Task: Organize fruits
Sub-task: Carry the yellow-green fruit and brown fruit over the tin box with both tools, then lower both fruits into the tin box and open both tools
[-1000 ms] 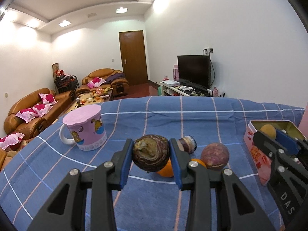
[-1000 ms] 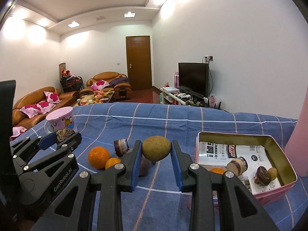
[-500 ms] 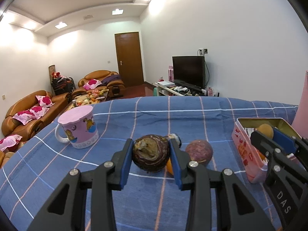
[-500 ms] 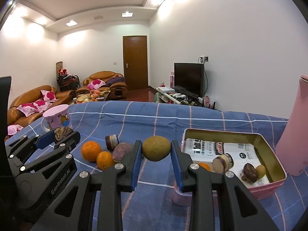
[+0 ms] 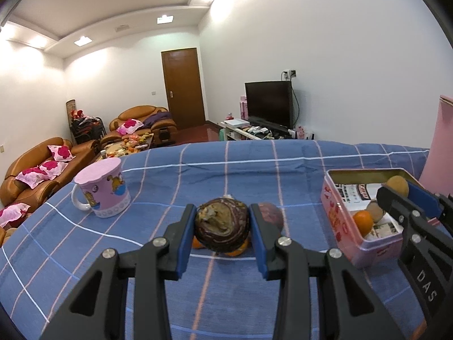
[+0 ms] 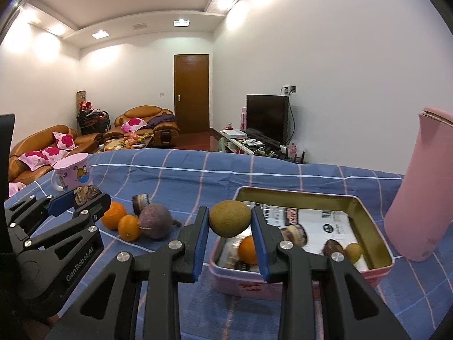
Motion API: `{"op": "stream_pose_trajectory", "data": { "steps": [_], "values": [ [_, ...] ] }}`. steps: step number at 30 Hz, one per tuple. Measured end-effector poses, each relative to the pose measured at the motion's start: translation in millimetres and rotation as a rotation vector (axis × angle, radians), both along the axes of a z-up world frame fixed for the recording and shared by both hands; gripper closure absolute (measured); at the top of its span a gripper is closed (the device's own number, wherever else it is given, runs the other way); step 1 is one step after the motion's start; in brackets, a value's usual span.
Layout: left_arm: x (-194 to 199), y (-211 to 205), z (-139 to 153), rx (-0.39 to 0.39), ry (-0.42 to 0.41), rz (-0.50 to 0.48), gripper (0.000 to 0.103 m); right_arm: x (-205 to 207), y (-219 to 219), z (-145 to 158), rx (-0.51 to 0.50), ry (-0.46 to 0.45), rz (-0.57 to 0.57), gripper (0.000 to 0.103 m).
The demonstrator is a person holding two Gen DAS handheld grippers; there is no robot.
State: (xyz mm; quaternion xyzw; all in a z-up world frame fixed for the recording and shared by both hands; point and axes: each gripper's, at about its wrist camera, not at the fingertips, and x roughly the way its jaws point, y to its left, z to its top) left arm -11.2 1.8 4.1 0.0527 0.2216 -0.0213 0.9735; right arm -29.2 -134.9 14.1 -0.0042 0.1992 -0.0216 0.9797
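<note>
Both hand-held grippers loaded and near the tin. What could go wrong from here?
1. The right hand-held gripper pinches the round greenish-brown fruit only at its sides; it may slip out short of the pink tin.
2. The left hand-held gripper carries the dark purple fruit close beside the right one; both heading for the tin might collide.

The left gripper (image 5: 222,228) points gently downward, its blue pads clamped on a dark mottled fruit (image 5: 222,227). The right gripper (image 6: 230,222) (just to its right, tilted much the same) is closed on a brownish-green fruit (image 6: 230,218), both lifted.
</note>
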Motion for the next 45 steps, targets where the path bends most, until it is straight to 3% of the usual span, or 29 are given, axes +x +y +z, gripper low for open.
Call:
{"op": "stream_pose_trajectory", "data": {
  "steps": [29, 45],
  "values": [
    [-7, -84, 0, 0.000, 0.000, -0.132, 0.064, -13, -92, 1, -0.020, -0.009, -0.115, 0.071],
    [12, -154, 1, -0.028, 0.025, -0.247, 0.064, 1, -151, 2, 0.002, 0.003, -0.271, 0.071]
  ]
}}
